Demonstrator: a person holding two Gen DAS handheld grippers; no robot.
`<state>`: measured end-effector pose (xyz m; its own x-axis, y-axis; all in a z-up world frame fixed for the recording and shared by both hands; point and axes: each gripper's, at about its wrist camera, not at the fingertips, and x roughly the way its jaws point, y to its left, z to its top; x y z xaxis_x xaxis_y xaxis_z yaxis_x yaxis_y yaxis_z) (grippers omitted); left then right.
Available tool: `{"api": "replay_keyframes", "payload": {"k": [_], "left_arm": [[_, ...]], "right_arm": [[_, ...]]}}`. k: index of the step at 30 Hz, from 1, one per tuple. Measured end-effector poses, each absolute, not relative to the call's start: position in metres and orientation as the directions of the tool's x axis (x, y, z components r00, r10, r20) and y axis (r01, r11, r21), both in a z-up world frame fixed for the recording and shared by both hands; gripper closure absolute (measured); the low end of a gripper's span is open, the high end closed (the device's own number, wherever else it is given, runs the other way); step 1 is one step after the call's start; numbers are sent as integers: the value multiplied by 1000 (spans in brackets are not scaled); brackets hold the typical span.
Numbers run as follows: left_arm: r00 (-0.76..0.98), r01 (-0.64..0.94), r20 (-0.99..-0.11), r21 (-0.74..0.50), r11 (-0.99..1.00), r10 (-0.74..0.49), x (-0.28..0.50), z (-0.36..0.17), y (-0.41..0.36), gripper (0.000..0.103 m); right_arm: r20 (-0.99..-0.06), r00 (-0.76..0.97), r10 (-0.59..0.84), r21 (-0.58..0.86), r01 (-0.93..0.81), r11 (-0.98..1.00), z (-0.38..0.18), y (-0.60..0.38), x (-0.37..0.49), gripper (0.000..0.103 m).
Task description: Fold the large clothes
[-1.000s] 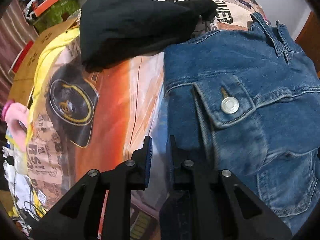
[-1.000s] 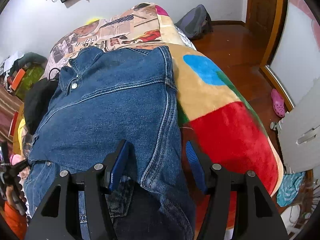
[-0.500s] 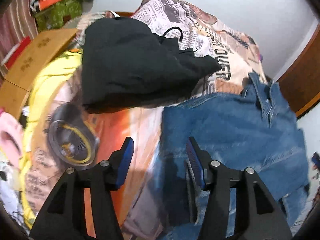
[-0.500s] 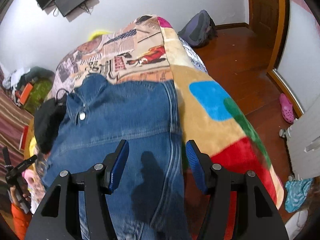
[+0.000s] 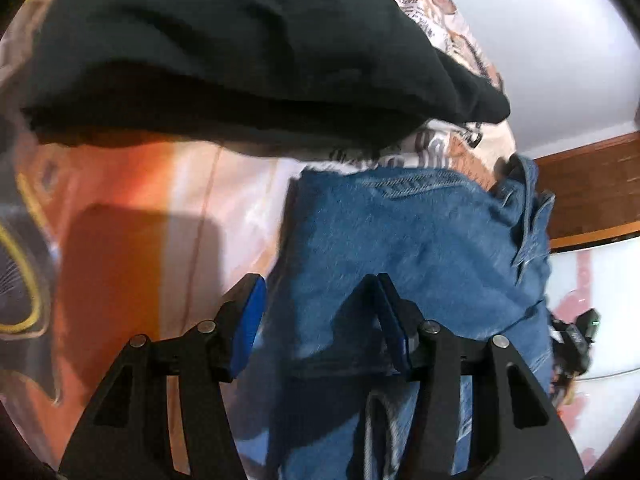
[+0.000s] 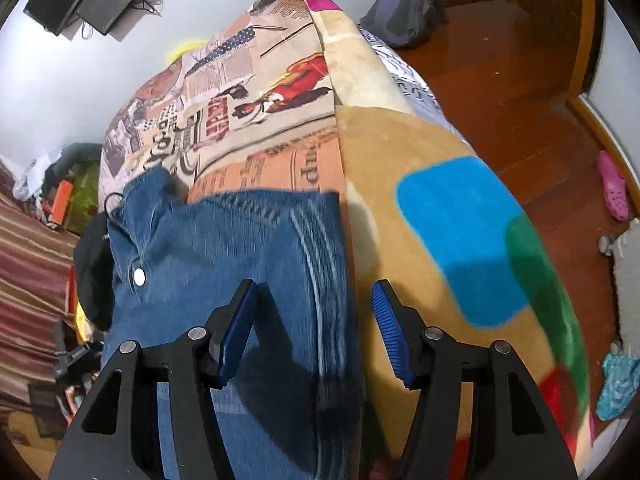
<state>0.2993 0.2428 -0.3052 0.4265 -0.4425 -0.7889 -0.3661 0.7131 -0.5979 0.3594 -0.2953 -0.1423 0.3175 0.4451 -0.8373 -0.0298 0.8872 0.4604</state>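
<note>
A blue denim jacket [image 5: 420,240] lies flat on the bed, collar at the far end. My left gripper [image 5: 320,320] hangs open low over its left far corner, and the jacket's left edge runs between the blue pads untouched. In the right wrist view the same jacket [image 6: 224,248] shows a metal button [image 6: 139,277] near the collar. My right gripper [image 6: 312,328] is open astride the jacket's right seam. One pad hangs over denim, the other over the tan blanket [image 6: 400,160]. Neither gripper holds anything.
A black garment [image 5: 240,60] lies heaped just beyond the jacket's left corner, close to my left gripper. The printed bedspread [image 5: 140,240] is bare to the left. The bed edge drops to a wooden floor [image 6: 520,80] on the right, with a backpack [image 6: 404,8] and a pink shoe [image 6: 614,188].
My left gripper went from nearly shut to open. Both grippers moved up along the jacket toward its collar end and dropped closer to the bed.
</note>
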Motion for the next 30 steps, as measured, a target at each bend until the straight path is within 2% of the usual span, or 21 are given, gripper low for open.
{"api": "replay_keyframes", "payload": {"k": [5, 8, 10, 11, 12, 13, 16, 19, 24, 30], "left_arm": [[441, -330, -746, -651, 684, -498, 318, -307, 242, 42], [446, -322, -750, -643, 695, -488, 326, -304, 237, 43], [441, -305, -777, -601, 739, -450, 332, -297, 228, 63], [441, -291, -788, -579, 761, -430, 333, -295, 224, 68], [447, -270, -800, -547, 793, -400, 334, -287, 218, 78], [452, -253, -815, -507, 824, -362, 334, -278, 210, 83], [475, -198, -852, -349, 916, -222, 331, -245, 184, 85], [517, -151, -842, -265, 952, -153, 322, -206, 167, 86], [614, -106, -780, -232, 967, -120, 301, -136, 163, 86], [711, -79, -697, -211, 974, -94, 289, -70, 159, 87]], "right_arm": [[-809, 299, 507, 522, -32, 852, -147, -293, 370, 48], [-805, 301, 510, 527, -30, 849, -152, -290, 369, 55], [-806, 321, 497, 518, -25, 855, -148, -293, 367, 76], [-808, 335, 485, 508, -22, 861, -144, -294, 366, 82], [-803, 353, 480, 506, -24, 862, -139, -296, 364, 85], [-792, 375, 482, 513, -21, 858, -133, -299, 361, 87], [-774, 421, 472, 509, -27, 860, -118, -299, 354, 89], [-755, 471, 455, 473, -88, 876, -90, -287, 344, 89], [-712, 543, 446, 390, -222, 894, -32, -258, 325, 90], [-640, 584, 499, 380, -324, 866, 19, -232, 326, 90]]}}
